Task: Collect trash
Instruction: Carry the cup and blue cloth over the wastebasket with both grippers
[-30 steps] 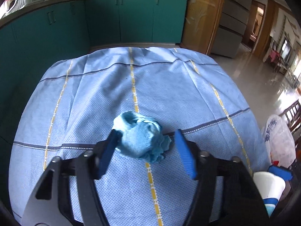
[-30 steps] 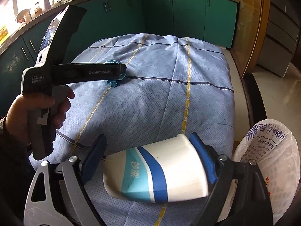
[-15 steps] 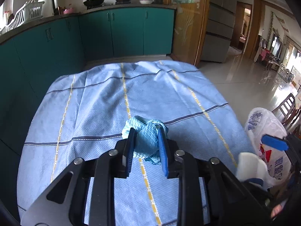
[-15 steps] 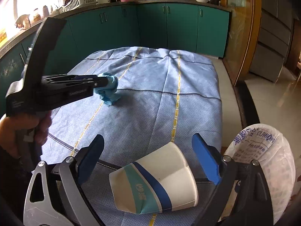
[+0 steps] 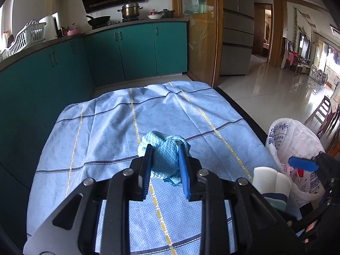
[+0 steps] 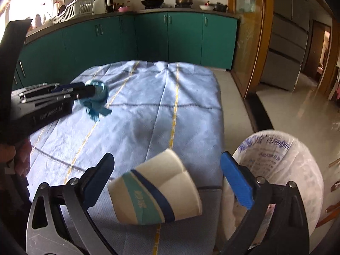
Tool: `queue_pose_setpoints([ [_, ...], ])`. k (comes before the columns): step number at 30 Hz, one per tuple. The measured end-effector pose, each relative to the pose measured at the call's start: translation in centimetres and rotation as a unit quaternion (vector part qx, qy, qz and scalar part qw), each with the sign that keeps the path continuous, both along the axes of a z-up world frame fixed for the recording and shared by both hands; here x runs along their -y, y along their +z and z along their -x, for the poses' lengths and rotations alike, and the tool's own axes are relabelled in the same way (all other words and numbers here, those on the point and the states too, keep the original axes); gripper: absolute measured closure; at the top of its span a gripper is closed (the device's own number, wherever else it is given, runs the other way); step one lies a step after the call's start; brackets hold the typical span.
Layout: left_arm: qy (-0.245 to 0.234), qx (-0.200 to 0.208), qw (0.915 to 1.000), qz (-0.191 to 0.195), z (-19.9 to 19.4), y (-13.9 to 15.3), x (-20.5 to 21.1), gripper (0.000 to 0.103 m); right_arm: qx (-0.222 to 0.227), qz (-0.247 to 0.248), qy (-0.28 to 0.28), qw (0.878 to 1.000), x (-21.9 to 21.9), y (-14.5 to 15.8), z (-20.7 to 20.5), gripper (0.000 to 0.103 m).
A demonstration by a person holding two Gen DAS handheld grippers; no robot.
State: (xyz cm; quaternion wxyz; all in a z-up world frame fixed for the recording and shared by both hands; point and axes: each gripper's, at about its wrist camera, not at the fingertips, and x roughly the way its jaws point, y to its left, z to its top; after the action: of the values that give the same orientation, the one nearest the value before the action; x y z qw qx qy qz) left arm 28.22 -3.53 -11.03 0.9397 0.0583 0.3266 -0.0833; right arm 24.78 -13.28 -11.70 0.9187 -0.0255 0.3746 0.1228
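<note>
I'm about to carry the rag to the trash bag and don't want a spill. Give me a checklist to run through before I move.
1. Left gripper shut on the blue rag: ok.
2. Rag lifted off the tablecloth: ok, with a tail hanging down.
3. Trash bag mouth open beside the table: ok.
4. Right gripper holding the paper cup: not ok, jaws wide open.
5. Cup resting safely: cannot tell, it is tilted near the table edge.
6. Room left in the bag: cannot tell.
</note>
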Motion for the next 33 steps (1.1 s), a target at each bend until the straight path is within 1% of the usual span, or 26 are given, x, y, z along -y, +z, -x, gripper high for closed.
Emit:
queue_pose_setpoints([
  [3, 0.000, 0.001, 1.0000, 0.002, 0.1, 0.1, -0.2, 0.078, -0.027, -0.007, 0.017, 0.999, -0.6, -1.2, -0.3, 0.006],
  [7, 0.004, 0.006, 0.9999, 0.013, 0.2, 0.4, -0.8, 0.078, -0.030, -0.003, 0.030, 0.999, -1.4, -1.8, -0.3, 0.007],
  [8, 0.005, 0.009, 0.9998, 0.018, 0.3, 0.6, -1.0, 0.078, -0.027, -0.003, 0.033, 0.999, -1.7, -1.7, -0.3, 0.010],
  [10, 0.007, 0.015, 0.9995, 0.027, 0.5, 0.9, -1.5, 0.078, -0.027, -0.006, 0.039, 0.999, -1.9, -1.6, -0.2, 0.032],
  [11, 0.009, 0.018, 0.9992, 0.034, 0.6, 1.1, -1.8, 0.078, -0.026, -0.009, 0.041, 0.999, -2.0, -1.5, -0.2, 0.038],
  [13, 0.011, 0.022, 0.9988, 0.043, 0.8, 1.4, -2.3, 0.078, -0.021, -0.011, 0.040, 0.999, -1.9, -1.2, -0.2, 0.059],
  [15, 0.016, 0.026, 0.9981, 0.054, 0.8, 1.7, -2.9, 0.079, -0.023, -0.022, 0.041, 0.999, -1.5, -1.0, -0.1, 0.068],
  [18, 0.024, 0.029, 0.9973, 0.063, 0.9, 2.0, -3.6, 0.079, -0.029, -0.043, 0.036, 0.998, -0.7, -0.9, -0.2, 0.069],
  [19, 0.025, 0.029, 0.9972, 0.064, 0.9, 2.0, -3.7, 0.079, -0.028, -0.049, 0.030, 0.998, -0.4, -0.8, -0.2, 0.068],
  [20, 0.026, 0.028, 0.9973, 0.063, 0.9, 2.0, -3.7, 0.079, -0.027, -0.054, 0.022, 0.998, -0.1, -0.6, -0.2, 0.064],
  [21, 0.028, 0.028, 0.9973, 0.062, 0.9, 1.9, -3.7, 0.079, -0.028, -0.057, 0.016, 0.998, 0.2, -0.5, -0.1, 0.045],
  [22, 0.028, 0.028, 0.9974, 0.061, 0.9, 1.9, -3.7, 0.079, -0.033, -0.062, 0.007, 0.998, 0.5, -0.4, -0.1, 0.021],
  [23, 0.027, 0.027, 0.9974, 0.060, 0.8, 1.9, -3.6, 0.079, -0.033, -0.066, 0.000, 0.997, 0.8, -0.2, 0.1, 0.014],
  [24, 0.027, 0.027, 0.9975, 0.060, 0.8, 1.9, -3.5, 0.079, -0.033, -0.068, -0.002, 0.997, 0.8, -0.1, 0.4, 0.011],
  [26, 0.025, 0.026, 0.9977, 0.057, 0.9, 1.9, -3.3, 0.079, -0.033, -0.064, 0.029, 0.997, -0.2, 0.1, 1.4, 0.007],
  [27, 0.024, 0.025, 0.9978, 0.057, 0.9, 1.9, -3.2, 0.079, -0.031, -0.047, 0.048, 0.997, -1.1, 0.0, 2.0, 0.004],
  [31, 0.023, 0.017, 0.9981, 0.055, 0.8, 1.7, -3.1, 0.079, -0.027, 0.042, 0.081, 0.995, -4.0, -1.7, 3.0, 0.004],
  [33, 0.021, 0.014, 0.9982, 0.055, 0.8, 1.6, -3.1, 0.079, -0.025, 0.062, 0.088, 0.994, -4.3, -2.3, 2.9, 0.004],
])
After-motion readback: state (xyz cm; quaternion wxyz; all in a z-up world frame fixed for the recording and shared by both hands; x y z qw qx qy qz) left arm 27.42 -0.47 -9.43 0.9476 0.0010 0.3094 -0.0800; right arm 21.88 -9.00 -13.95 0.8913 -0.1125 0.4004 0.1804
